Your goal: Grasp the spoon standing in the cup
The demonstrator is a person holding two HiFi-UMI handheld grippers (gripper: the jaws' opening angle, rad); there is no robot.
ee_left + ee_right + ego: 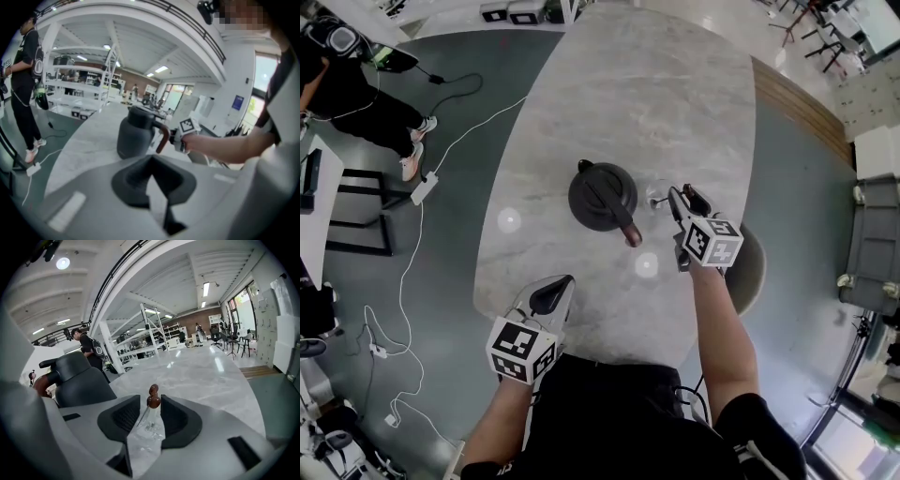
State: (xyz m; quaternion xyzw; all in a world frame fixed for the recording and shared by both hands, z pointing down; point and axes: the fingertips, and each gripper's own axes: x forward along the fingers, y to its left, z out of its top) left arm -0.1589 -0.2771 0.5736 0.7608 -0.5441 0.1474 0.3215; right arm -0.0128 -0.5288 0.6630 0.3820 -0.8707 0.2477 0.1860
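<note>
A clear glass cup (149,428) stands on the marble table (628,94), just right of a dark jug (602,195) with a brown handle. A spoon (153,396) with a brown knobbed top stands in the cup. My right gripper (150,402) is open, and the spoon's top and the cup sit between its jaws with room on the left side. In the head view the right gripper (682,198) reaches the cup (659,195) from the right. My left gripper (553,293) rests low near the table's front edge, its jaws together and empty, pointing at the jug (133,136).
The jug (77,380) is close on the left of my right gripper. A round stool (752,269) sits under the table's right side. A person (356,89) stands at the far left, with white cables (412,244) on the floor there.
</note>
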